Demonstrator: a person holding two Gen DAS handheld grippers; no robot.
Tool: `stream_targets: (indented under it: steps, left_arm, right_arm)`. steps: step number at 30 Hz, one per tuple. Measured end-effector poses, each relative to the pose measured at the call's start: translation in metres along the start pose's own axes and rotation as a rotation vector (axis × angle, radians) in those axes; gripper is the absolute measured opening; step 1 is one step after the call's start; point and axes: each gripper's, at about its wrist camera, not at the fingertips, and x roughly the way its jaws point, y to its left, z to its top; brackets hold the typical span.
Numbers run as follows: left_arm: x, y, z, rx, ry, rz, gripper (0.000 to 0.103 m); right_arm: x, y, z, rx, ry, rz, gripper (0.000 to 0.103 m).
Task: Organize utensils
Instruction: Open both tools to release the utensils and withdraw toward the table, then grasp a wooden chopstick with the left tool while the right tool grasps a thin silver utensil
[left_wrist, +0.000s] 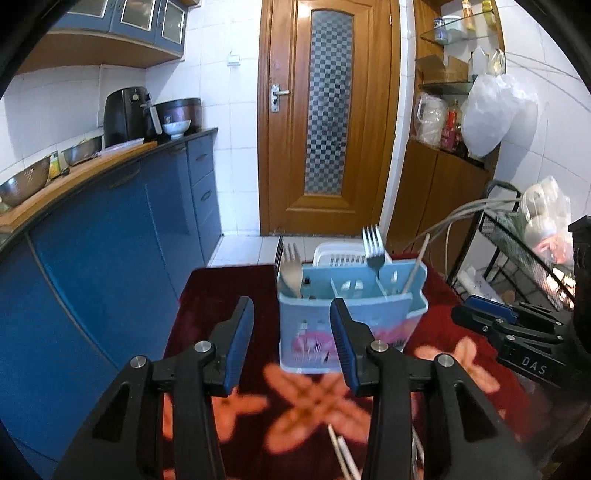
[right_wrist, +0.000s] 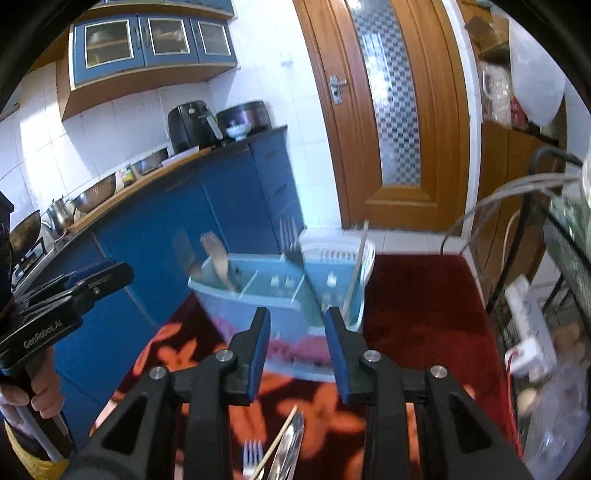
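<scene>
Blue kitchen cabinets and a wooden door with a checkered glass pane frame a table (left_wrist: 229, 291) draped in a dark red cloth with orange flowers. Over that cloth the left hand-held gripper (left_wrist: 291, 343) stands partly open, nothing between its blue pads. The right hand-held gripper (right_wrist: 298, 349) likewise has its jaws a little apart and empty. Both point down at the light blue plastic utensil caddy with three compartments (left_wrist: 351, 306), which stands just ahead of them, likely because it is where the loose pieces must go. Upright in it are a wooden fork and a metal spoon (left_wrist: 291, 273) in the left compartment, a steel fork (left_wrist: 373, 247) at the divider of the right one, and a single pale chopstick (left_wrist: 415, 267) leaning at the far right. Near the right hand-held gripper, more pieces lie flat on the cloth: a small steel fork (right_wrist: 253, 456), a wooden chopstick (right_wrist: 275, 443) and a steel utensil handle (right_wrist: 288, 448). They seem next for sorting, so the empty jaws suit a fresh pick.
</scene>
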Motion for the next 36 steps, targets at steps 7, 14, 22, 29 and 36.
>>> stream_targets:
  steps: [7,14,22,29,36]
  left_arm:
    - [-0.003,0.004,-0.042,-0.004,0.105,0.019,0.044]
    - [-0.003,0.001,-0.079,-0.024,0.178,0.0,0.044]
    - [0.01,-0.008,-0.124,-0.034,0.299,0.001,0.044]
    - [0.022,-0.015,-0.151,-0.072,0.378,-0.025,0.044]
    - [0.026,-0.026,-0.164,-0.056,0.403,-0.064,0.044]
  right_arm:
    - [-0.008,0.008,-0.038,-0.007,0.076,0.002,0.034]
    - [-0.012,0.012,-0.074,0.008,0.136,0.007,0.034]
    - [-0.02,0.009,-0.107,0.032,0.174,-0.002,0.034]
    - [-0.024,0.006,-0.132,0.059,0.189,0.0,0.034]
    - [-0.021,-0.002,-0.147,0.085,0.202,-0.024,0.034]
